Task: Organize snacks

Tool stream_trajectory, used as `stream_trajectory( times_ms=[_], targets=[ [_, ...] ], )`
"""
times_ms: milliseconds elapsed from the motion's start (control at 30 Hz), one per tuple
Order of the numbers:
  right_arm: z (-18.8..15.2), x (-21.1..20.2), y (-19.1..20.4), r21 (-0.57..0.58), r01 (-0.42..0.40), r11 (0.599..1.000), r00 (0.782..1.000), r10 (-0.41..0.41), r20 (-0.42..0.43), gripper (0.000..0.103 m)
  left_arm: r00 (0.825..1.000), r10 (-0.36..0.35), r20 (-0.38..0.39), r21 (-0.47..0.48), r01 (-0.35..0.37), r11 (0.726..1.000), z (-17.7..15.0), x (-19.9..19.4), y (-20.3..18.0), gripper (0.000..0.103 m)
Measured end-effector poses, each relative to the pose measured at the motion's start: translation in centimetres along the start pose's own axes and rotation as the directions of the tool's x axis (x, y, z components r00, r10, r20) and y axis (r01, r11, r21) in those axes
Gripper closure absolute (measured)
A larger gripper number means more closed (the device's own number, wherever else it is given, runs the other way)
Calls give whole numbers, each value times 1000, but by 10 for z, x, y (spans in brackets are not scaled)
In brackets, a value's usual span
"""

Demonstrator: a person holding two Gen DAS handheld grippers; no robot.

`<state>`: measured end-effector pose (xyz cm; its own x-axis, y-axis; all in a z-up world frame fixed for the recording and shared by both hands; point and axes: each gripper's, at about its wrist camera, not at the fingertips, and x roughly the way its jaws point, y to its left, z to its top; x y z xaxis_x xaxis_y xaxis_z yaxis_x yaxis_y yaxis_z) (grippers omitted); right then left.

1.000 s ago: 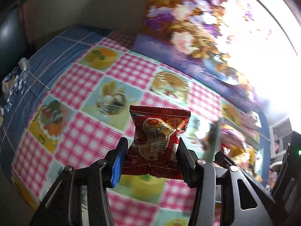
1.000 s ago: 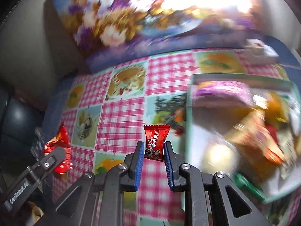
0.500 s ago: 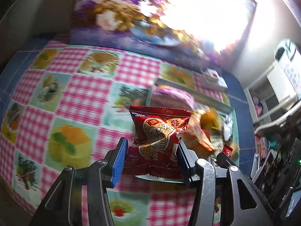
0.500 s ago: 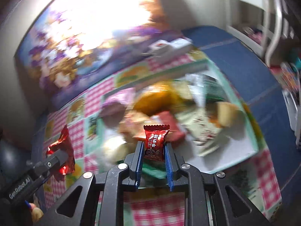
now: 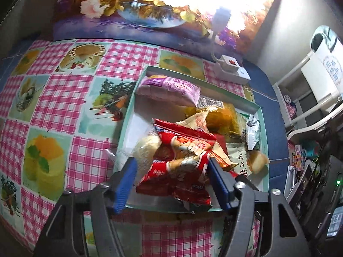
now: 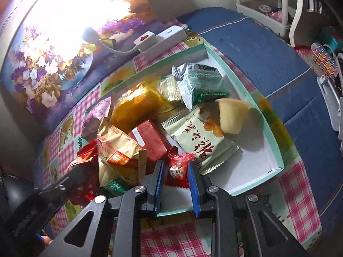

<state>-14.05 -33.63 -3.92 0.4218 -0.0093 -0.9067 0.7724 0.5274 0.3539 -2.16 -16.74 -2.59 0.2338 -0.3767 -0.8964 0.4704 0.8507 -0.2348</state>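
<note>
Pink gingham tablecloth [image 5: 53,111] with fruit and dessert panels is covering the table, a blue cloth [image 6: 268,49] showing at its far side. Behind it a large flower painting [image 5: 120,6] is leaning against the wall, half washed out by glare. A white power strip [image 6: 158,39] is lying at the painting's foot, just beyond the box.

I'm working over a shallow mint-edged box [image 6: 276,147] with a white floor, sitting on the gingham. Snacks are piling up in it: a purple packet [image 5: 169,88] at the far left corner, an amber-wrapped cake [image 6: 137,107] beside it, a green-and-silver packet [image 6: 201,83] toward the far right, a pale packet with Chinese lettering [image 6: 201,143] lying flat, a pale pastry [image 6: 231,115] resting on its edge, a dark red packet [image 6: 152,139] and a tan crinkled packet [image 6: 120,154] nearer me.

My left gripper [image 5: 171,184] is pointing steeply down over the box's near side, its jaws opening; the big red snack bag [image 5: 182,162] is sitting between them, touching the right blue pad, clear of the left one, slumping onto the pile.

My right gripper [image 6: 174,184] is nearly closed, pads pinching a small red candy [image 6: 179,169] just above the box's near edge.
</note>
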Motion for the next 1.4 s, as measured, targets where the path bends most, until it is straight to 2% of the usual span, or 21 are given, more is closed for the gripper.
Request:
stream_trajectory(
  times_ms=[100, 233, 300, 367, 400, 433, 533, 567, 600, 700, 733, 767, 800, 867, 933, 1100, 1400],
  targets=[
    [-3, 0, 1, -3, 6, 1000, 1000, -6, -2, 77, 1000, 1, 15, -6, -1, 1000, -3, -6, 7, 33],
    [-7, 1, 4, -17, 21, 1000, 1000, -21, 0, 77, 999, 4, 33, -17, -4, 1000, -5, -13, 16, 25],
    [-9, 2, 7, -28, 34, 999, 999, -34, -4, 74, 999, 5, 41, -23, -4, 1000, -5, -15, 21, 25],
    [-11, 4, 9, -34, 45, 998, 999, -45, -10, 61, 999, 2, 43, -38, 0, 999, -5, -16, 26, 25],
    [-13, 4, 10, -39, 50, 998, 999, -50, -11, 49, 999, -5, 42, -44, 6, 999, -5, -17, 28, 25],
    [-13, 4, 11, -44, 52, 998, 999, -52, -10, 42, 999, -11, 42, -48, 13, 999, -5, -17, 29, 25],
    [-13, 3, 14, -55, 59, 997, 998, -59, 0, 41, 999, -17, 49, -60, 20, 998, -4, -20, 33, 24],
    [-13, 4, 14, -55, 62, 997, 998, -62, 0, 37, 998, -17, 54, -63, 20, 998, -4, -21, 34, 22],
    [-14, 4, 13, -52, 69, 996, 998, -69, -1, 35, 998, -16, 58, -68, 20, 998, -3, -21, 36, 12],
    [-13, 6, 12, -48, 84, 995, 996, -85, -2, 32, 997, -14, 71, -83, 20, 996, -2, -24, 40, 9],
    [-13, 6, 12, -47, 87, 995, 996, -87, 0, 29, 997, -12, 74, -86, 18, 996, -2, -24, 42, 9],
    [-13, 6, 12, -47, 91, 995, 996, -91, 3, 20, 997, -4, 78, -90, 11, 996, -1, -24, 44, 9],
    [-13, 6, 12, -47, 94, 994, 996, -94, 6, 18, 997, 12, 83, -95, -4, 995, -1, -25, 47, 9],
    [-14, 5, 12, -50, 96, 994, 995, -96, 16, 6, 994, 60, 96, -103, -50, 993, -1, -27, 51, 5],
    [-15, 4, 14, -61, 97, 993, 995, -95, 29, 0, 985, 125, 117, -105, -112, 988, -2, -30, 56, 4],
    [-21, -3, 24, -104, 99, 990, 993, -92, 67, 0, 962, 240, 131, -102, -228, 968, -4, -36, 69, 4],
    [-37, -19, 49, -205, 126, 971, 986, -99, 135, 0, 946, 305, 107, -79, -298, 951, -19, -40, 81, 4]
  ],
)
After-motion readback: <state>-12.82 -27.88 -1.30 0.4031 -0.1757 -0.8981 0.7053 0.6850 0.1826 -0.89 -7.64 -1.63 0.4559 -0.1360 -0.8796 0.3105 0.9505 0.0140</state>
